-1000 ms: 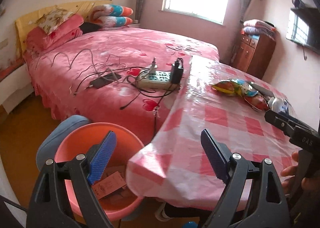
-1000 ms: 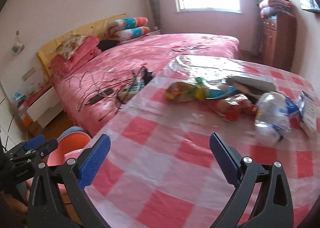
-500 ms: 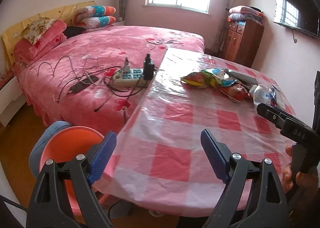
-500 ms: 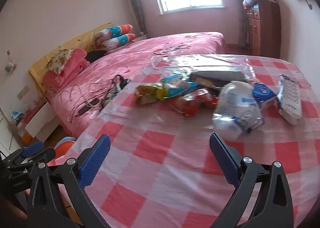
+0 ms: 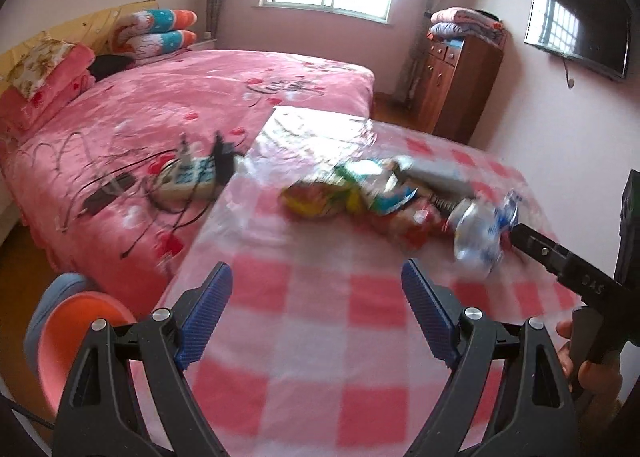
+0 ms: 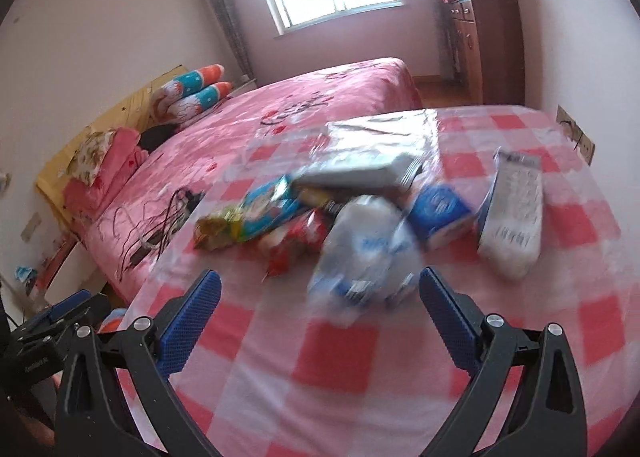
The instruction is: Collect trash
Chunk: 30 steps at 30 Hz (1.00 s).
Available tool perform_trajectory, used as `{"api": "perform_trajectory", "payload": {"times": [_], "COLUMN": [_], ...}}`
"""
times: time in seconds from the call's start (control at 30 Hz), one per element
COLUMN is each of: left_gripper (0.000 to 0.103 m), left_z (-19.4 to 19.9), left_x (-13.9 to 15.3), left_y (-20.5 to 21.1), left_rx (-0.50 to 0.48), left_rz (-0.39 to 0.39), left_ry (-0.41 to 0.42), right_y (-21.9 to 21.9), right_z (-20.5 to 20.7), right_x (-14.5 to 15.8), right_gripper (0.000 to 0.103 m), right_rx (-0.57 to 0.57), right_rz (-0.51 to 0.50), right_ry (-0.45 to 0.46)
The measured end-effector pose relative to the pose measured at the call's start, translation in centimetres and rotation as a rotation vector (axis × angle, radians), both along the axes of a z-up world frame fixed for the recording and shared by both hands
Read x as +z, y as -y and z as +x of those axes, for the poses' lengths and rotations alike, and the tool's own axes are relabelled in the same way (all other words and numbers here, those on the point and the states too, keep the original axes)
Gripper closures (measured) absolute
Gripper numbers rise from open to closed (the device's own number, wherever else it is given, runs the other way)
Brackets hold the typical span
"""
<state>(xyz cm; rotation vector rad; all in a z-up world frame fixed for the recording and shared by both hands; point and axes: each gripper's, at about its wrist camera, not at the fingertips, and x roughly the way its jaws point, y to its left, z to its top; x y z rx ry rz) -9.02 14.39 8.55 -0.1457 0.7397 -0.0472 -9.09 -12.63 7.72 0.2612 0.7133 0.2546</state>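
A heap of trash lies on the pink checked table: a crushed clear plastic bottle, yellow and blue snack wrappers, a red wrapper, a blue packet and a white packet. My right gripper is open and empty just short of the bottle. My left gripper is open and empty over the table's near edge; the wrappers and bottle lie beyond it. An orange bin stands at lower left by the table.
A pink bed with a power strip and cables abuts the table's left side. A wooden cabinet stands at the back, a TV on the right wall. The right gripper's body shows at right.
Both grippers have moved forward over the table toward the trash heap, which now looks nearer. The orange bin has slid to the lower left. Both stay open.
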Motion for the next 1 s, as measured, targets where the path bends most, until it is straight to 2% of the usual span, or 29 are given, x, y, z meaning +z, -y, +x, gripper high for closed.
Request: {"api": "perform_trajectory", "payload": {"times": [0.2, 0.37, 0.47, 0.57, 0.7, 0.8, 0.9, 1.0], "left_gripper": [0.016, 0.016, 0.016, 0.016, 0.018, 0.022, 0.025, 0.028], "left_z": [6.4, 11.9, 14.3, 16.4, 18.2, 19.1, 19.1, 18.7], "left_x": [-0.2, -1.8, -3.3, -4.7, -5.8, -6.7, -6.9, -6.9], "left_y": [0.6, 0.7, 0.5, 0.4, 1.1, 2.2, 2.7, 3.0], "left_rx": [0.027, 0.064, 0.079, 0.082, 0.046, 0.017, 0.012, 0.01], "left_rz": [-0.097, -0.096, -0.095, -0.084, -0.106, -0.082, -0.078, -0.081], "left_ry": [-0.029, -0.065, -0.097, -0.129, -0.157, -0.176, -0.178, -0.179], "right_y": [2.8, 3.8, 3.5, 2.8, 2.1, 2.0, 1.4, 1.3], "right_z": [8.2, 15.3, 19.1, 22.1, 24.2, 24.8, 23.6, 22.5], "right_x": [1.7, 0.8, -0.3, -1.7, -3.5, -5.2, -5.4, -5.5], "right_gripper": [0.005, 0.008, 0.029, 0.033, 0.034, 0.039, 0.04, 0.042], "right_rx": [0.005, 0.025, 0.028, 0.061, 0.095, 0.121, 0.157, 0.196], "right_rz": [0.036, 0.056, 0.028, 0.006, -0.035, -0.03, -0.07, -0.043], "right_ry": [-0.088, -0.176, -0.231, -0.291, -0.342, -0.393, -0.367, -0.369]}}
